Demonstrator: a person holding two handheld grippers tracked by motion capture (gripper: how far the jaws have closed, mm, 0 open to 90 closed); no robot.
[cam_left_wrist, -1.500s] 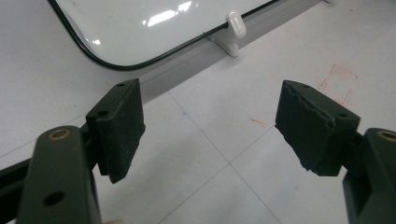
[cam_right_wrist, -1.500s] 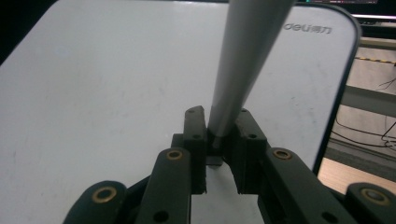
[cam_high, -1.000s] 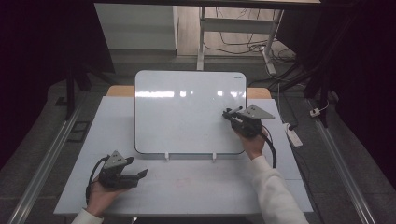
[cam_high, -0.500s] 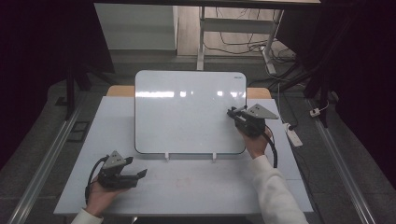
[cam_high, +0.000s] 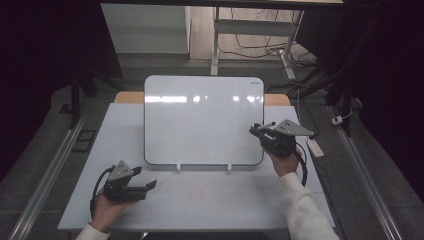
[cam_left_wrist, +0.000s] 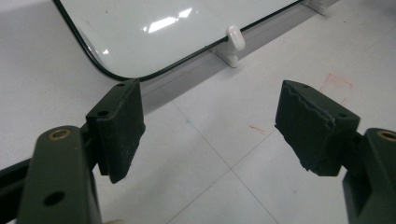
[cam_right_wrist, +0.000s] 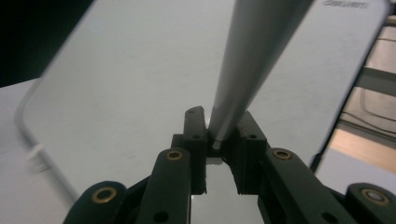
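Note:
A white dry-erase board (cam_high: 200, 120) stands tilted on the white table (cam_high: 210, 200), held by two small white feet. My right gripper (cam_high: 256, 129) sits at the board's right edge, shut on a slim grey-white marker (cam_high: 266, 124). In the right gripper view the marker (cam_right_wrist: 252, 56) rises from between the closed jaws of the right gripper (cam_right_wrist: 219, 140), in front of the board (cam_right_wrist: 116, 70). My left gripper (cam_high: 149, 186) rests low on the table at the near left. In the left gripper view that gripper (cam_left_wrist: 210, 135) is open with nothing in it, near the board's lower corner (cam_left_wrist: 154, 28).
One white board foot (cam_left_wrist: 233, 39) stands just ahead of the left gripper. Faint red marks (cam_left_wrist: 334, 81) dot the tabletop. A white power strip (cam_high: 315, 147) lies on the floor to the right. Cables and a desk frame (cam_high: 216, 35) stand behind the table.
The right gripper has moved to the right and a little toward the near side with the marker, from over the board's face to its right edge. The left gripper has stayed still.

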